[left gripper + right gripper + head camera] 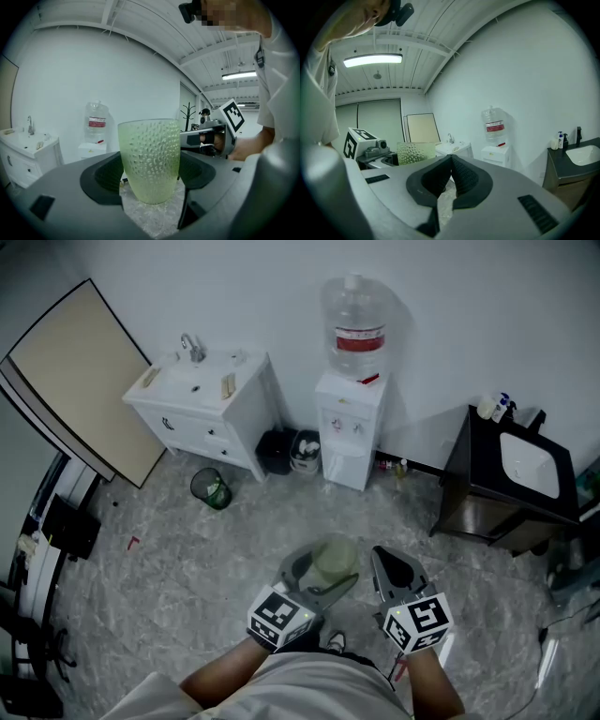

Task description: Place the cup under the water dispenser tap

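Note:
A pale green dimpled cup (334,562) stands upright between the pads of my left gripper (323,579), which is shut on it and holds it well above the floor. In the left gripper view the cup (150,159) fills the gap between the dark pads (101,176). My right gripper (398,570) hangs beside it on the right, shut and empty, its pads (461,176) pressed together. The white water dispenser (349,418) with its bottle on top stands against the far wall, straight ahead and some way off; it also shows small as the dispenser (96,136) (494,140).
A white sink cabinet (202,409) stands left of the dispenser, with a black bin (277,451) between them and a green wire basket (211,488) on the floor. A black vanity (506,484) is at the right wall. A board (80,381) leans at the left.

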The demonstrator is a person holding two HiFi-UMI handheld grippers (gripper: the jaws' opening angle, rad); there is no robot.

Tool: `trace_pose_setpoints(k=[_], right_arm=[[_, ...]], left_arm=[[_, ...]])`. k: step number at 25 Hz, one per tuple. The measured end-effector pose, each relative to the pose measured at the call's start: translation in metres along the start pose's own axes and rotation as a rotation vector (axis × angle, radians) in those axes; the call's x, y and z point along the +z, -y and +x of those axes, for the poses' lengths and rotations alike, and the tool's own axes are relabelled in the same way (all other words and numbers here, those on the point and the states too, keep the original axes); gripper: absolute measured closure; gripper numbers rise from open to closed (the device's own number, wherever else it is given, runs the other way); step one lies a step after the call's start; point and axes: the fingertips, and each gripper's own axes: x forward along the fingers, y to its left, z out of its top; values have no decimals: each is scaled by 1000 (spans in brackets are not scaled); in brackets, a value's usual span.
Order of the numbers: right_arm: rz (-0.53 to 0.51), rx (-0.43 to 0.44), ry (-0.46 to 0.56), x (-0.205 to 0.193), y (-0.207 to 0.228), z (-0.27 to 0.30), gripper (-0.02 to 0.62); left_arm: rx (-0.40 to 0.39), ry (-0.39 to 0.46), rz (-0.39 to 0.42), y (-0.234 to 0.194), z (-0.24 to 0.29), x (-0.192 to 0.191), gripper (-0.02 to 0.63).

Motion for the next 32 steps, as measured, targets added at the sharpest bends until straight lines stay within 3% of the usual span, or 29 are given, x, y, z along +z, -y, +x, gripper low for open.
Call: trace_pose_setpoints(k=[6, 16, 26, 32], right_arm=[[-26, 0, 9, 11, 36, 73, 578], [1, -75, 18, 50, 116, 220, 578], [54, -117, -12, 53, 207, 289, 578], [66, -55, -29, 55, 278, 341, 578]], left_arm=[[0, 9, 0, -77, 44, 1, 262], [-95, -14, 50, -217, 143, 24, 262], [-105, -14, 29, -290, 236, 28, 262], [-63, -8, 35, -332, 309, 27, 262]])
